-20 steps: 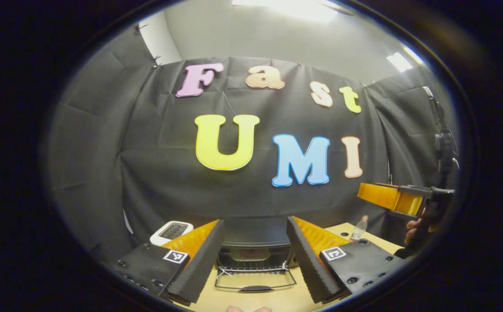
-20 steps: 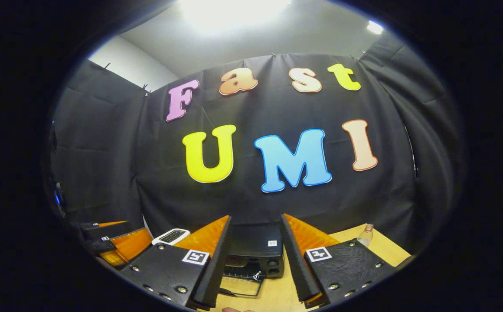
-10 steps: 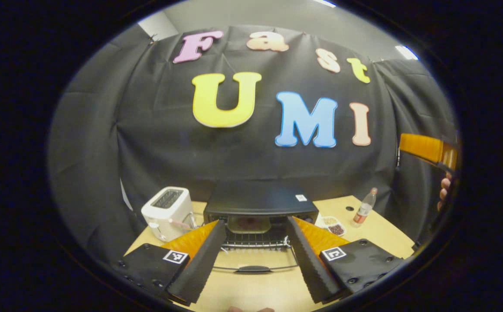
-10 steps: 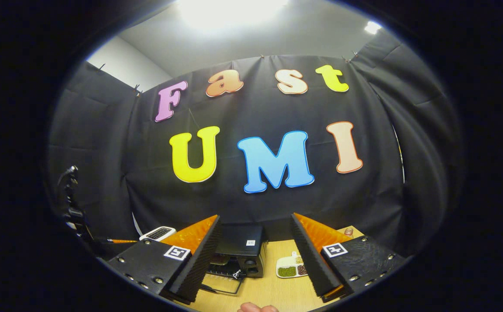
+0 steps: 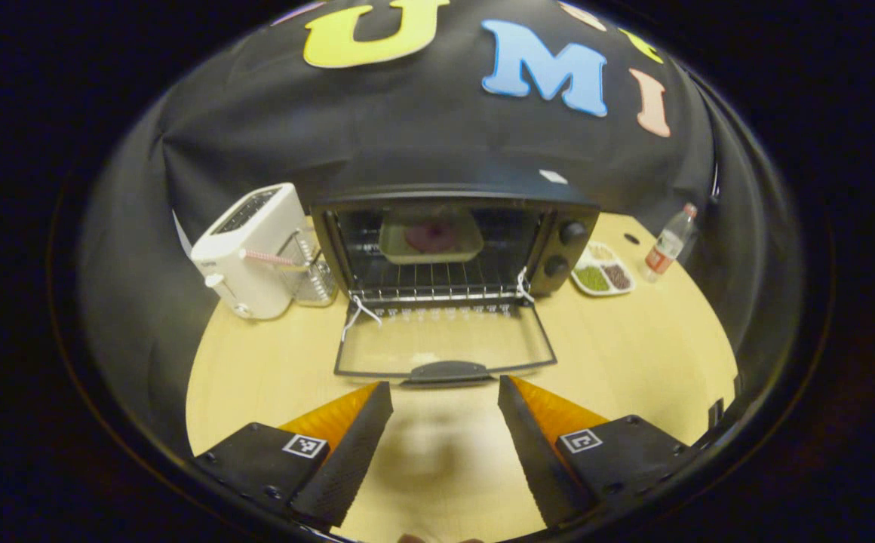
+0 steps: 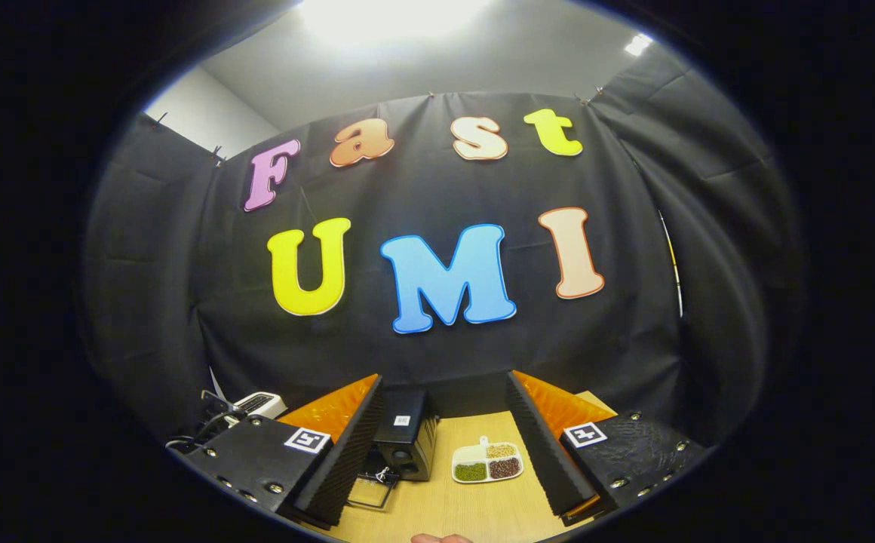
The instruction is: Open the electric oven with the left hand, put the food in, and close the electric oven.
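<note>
A black electric oven (image 5: pixel 452 237) stands at the back of the wooden table with its glass door (image 5: pixel 443 348) folded down flat. On the wire rack inside sits a pale tray holding pink food (image 5: pixel 430 235). My left gripper (image 5: pixel 443 445) hovers open above the table just in front of the door's handle (image 5: pixel 443 371), holding nothing. In the right gripper view, my right gripper (image 6: pixel 441 445) is open and empty, held high; the oven (image 6: pixel 401 445) shows partly behind its left finger.
A white toaster (image 5: pixel 250 249) and a wire basket (image 5: pixel 309 270) stand left of the oven. Right of it lie a divided dish of beans (image 5: pixel 602 276) (image 6: pixel 487 461) and a small bottle (image 5: pixel 667 243). Black cloth closes the back.
The left gripper view has tilted down from the wall onto the table and open oven. The right gripper view has swung right, bringing the bean dish between its fingers. Both grippers stay open.
</note>
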Demonstrator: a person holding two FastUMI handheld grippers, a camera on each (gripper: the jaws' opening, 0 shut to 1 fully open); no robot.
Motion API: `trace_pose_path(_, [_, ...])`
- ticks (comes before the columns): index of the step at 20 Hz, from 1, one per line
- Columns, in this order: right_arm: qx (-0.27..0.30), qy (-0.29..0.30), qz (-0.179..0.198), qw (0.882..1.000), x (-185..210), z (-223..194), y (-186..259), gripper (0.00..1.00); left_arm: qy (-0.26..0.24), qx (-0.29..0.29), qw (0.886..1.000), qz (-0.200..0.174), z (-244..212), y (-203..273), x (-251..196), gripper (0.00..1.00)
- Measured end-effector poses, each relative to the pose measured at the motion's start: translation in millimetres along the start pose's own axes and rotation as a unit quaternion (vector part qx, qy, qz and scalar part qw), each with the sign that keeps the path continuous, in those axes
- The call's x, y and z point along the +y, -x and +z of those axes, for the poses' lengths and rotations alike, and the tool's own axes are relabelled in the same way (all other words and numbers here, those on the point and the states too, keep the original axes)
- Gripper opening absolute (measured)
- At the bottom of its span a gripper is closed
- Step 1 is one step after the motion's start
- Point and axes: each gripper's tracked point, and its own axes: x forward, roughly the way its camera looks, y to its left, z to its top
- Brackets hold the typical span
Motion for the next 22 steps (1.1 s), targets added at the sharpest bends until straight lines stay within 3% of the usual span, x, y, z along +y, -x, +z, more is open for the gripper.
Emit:
trace_pose_path(3, [0.012, -0.004, -0.018, 1.0, -18, -8, -2, 0.96, -0.001, 0.056, 0.998, 0.003, -25, -29, 0, 0.96])
trace_pose_path(4, [0.015, -0.005, -0.024, 1.0, -24, -9, -1, 0.97, -0.003, 0.074, 0.997, 0.003, -32, -38, 1, 1.0])
trace_pose_path(5, [0.018, -0.006, -0.029, 0.999, -28, -12, 0, 0.97, -0.002, 0.092, 0.996, 0.001, -38, -47, 1, 0.96])
trace_pose_path(8, [0.024, -0.003, -0.048, 0.999, -41, -14, 3, 0.97, 0.009, 0.126, 0.992, -0.001, -48, -71, 2, 1.0])
trace_pose_path(12, [0.023, -0.003, -0.077, 0.997, -54, -18, 10, 0.97, 0.014, 0.152, 0.988, 0.0, -55, -95, 2, 0.96])
trace_pose_path(13, [0.02, -0.002, -0.083, 0.996, -56, -17, 11, 0.97, 0.018, 0.153, 0.988, -0.001, -55, -99, 3, 1.0])
trace_pose_path(15, [0.019, 0.0, -0.089, 0.996, -60, -16, 13, 0.97, 0.019, 0.153, 0.988, 0.001, -54, -106, 4, 0.92])
trace_pose_path(17, [0.02, -0.001, -0.091, 0.996, -61, -18, 14, 0.97, 0.02, 0.155, 0.988, 0.002, -52, -112, 4, 0.92])
trace_pose_path(18, [0.022, 0.0, -0.091, 0.996, -62, -19, 14, 0.97, 0.013, 0.154, 0.988, 0.001, -52, -115, 5, 0.97])
trace_pose_path(20, [0.025, -0.001, -0.093, 0.995, -64, -22, 16, 0.97, 0.002, 0.159, 0.987, 0.001, -50, -115, 5, 0.96])
trace_pose_path(21, [0.028, -0.004, -0.094, 0.995, -64, -24, 16, 0.97, 0.006, 0.159, 0.987, 0.0, -50, -114, 5, 0.92])
trace_pose_path(22, [0.031, -0.008, -0.093, 0.995, -63, -26, 16, 0.97, 0.011, 0.161, 0.987, -0.001, -50, -114, 4, 0.96])
